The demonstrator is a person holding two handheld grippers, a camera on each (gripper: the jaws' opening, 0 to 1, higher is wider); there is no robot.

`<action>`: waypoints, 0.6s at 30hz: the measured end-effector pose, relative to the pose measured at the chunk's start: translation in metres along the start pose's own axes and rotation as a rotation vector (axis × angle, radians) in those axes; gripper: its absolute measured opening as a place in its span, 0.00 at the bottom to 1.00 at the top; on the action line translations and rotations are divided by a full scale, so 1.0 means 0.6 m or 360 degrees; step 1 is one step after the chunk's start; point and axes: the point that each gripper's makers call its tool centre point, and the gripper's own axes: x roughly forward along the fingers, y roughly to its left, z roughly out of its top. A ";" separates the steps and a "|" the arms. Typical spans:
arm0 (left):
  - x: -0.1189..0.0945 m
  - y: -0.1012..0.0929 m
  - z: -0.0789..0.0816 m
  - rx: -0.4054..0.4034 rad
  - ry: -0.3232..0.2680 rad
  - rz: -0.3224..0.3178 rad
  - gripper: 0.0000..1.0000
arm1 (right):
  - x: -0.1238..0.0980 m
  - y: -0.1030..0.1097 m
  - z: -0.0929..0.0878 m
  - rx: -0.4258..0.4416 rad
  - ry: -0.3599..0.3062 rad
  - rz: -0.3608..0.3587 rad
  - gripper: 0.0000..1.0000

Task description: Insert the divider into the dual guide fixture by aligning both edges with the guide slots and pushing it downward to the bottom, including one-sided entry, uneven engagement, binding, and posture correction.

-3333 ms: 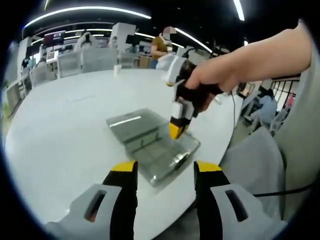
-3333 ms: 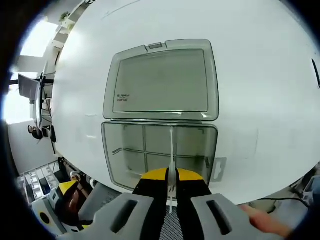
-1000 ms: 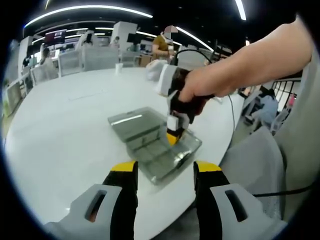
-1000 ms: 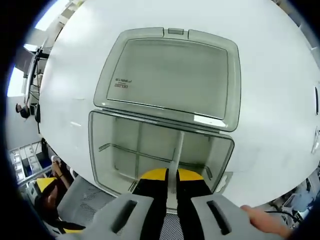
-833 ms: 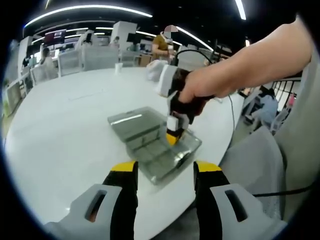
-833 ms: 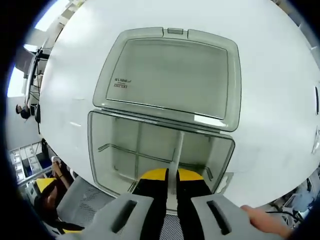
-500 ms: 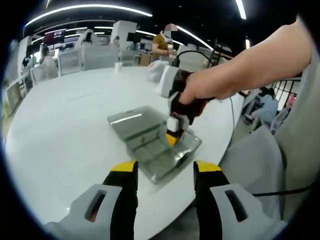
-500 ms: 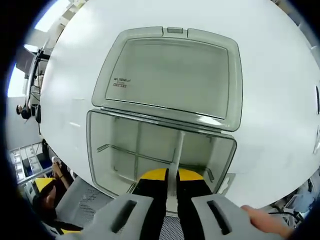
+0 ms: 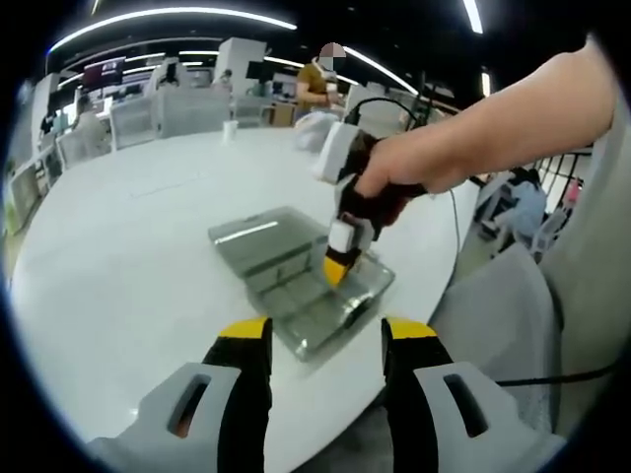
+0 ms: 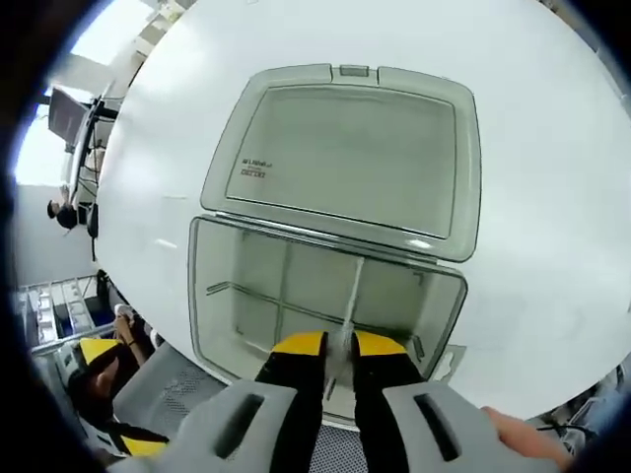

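On the white counter sits the clear box, lid flipped open at 12 o'clock. Right hand-held gripper at 6 pinches the thin divider, standing in the box's right half. Left hand-held gripper hangs back, jaws spread, holding nothing.

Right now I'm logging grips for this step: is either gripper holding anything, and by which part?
The right gripper pinches the thin divider by its near end, over the open box. The left gripper is open and holds nothing.
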 end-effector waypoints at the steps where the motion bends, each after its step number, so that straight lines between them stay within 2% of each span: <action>1: 0.000 0.000 0.000 0.0001 0.0002 -0.0001 0.42 | -0.002 0.002 0.001 0.0010 -0.0001 0.0017 0.07; 4: 0.001 -0.003 0.002 0.0011 0.0006 -0.0006 0.42 | -0.012 0.002 0.009 0.0016 -0.0032 0.0045 0.08; 7: 0.002 -0.006 0.005 0.0019 0.0007 -0.0012 0.42 | -0.016 -0.001 0.009 0.0018 -0.0021 0.0056 0.08; 18: 0.001 -0.009 0.005 0.0031 0.0012 -0.0019 0.42 | -0.028 0.002 -0.016 0.0031 -0.0014 0.0092 0.03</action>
